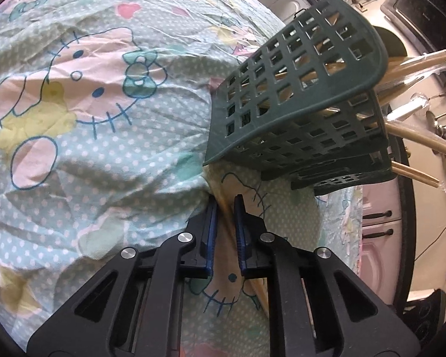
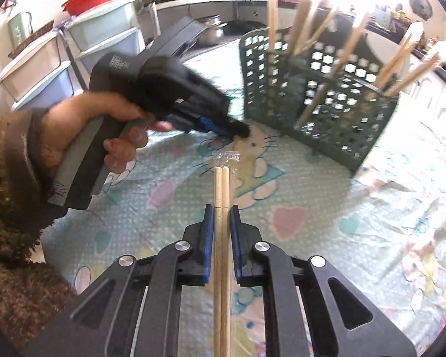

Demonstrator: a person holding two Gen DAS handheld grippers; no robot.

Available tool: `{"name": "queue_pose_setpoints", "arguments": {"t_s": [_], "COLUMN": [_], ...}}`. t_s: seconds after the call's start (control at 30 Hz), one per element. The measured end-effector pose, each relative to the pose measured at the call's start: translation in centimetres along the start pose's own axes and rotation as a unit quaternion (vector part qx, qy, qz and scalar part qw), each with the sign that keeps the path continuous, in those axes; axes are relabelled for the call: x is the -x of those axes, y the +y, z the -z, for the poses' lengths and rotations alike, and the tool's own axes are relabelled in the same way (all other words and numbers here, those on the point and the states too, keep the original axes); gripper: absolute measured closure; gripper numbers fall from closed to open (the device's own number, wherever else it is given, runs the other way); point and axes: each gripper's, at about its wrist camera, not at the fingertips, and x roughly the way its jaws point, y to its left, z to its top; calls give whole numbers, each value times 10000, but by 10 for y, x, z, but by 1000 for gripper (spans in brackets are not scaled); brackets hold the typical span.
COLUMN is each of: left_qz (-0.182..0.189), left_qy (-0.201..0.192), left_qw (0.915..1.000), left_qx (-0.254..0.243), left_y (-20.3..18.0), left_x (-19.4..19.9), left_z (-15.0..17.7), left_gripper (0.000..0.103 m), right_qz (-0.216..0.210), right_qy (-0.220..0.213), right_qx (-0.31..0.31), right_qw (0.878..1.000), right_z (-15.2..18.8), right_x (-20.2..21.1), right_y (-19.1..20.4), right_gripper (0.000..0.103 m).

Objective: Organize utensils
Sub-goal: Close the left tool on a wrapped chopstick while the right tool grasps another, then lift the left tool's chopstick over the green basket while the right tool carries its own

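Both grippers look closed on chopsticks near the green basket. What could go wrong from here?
1. The right gripper clamps the wrapped chopsticks near their end, so they may pivot.
2. The left gripper pinches a chopstick pair lying on wrinkled cloth; cloth may snag.
3. The green basket already holds leaning chopsticks; insertion could jam.

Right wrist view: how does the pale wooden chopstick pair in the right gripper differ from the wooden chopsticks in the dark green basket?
The pale wooden chopstick pair is clamped in the right gripper, outside the dark green plastic basket; the wooden chopsticks in it stand leaning. The gripped pair lies together; the basket ones fan apart. Both are pale wood.
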Motion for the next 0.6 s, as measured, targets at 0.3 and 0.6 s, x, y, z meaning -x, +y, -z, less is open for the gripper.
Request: {"name": "queue_pose_setpoints", "arguments": {"t_s": [0.3,0.6], "left_qz": [254,-46], "left_qy": [-434,-1185], "left_qw": [9986,9921], "left_qx": [151,-414], "left_y": [14,-10], "left_x": [35,92], "left_z": [12,23], "left_gripper": [98,99], "right_qz": [250,290], "right_qy": [-325,-671], "right_qx": [-389,-458], "right_qw": [9984,9963], "right_z": [-2,-12], "right_x": [24,38], "right_y": [-33,-30], "right_gripper": [92,92]}}
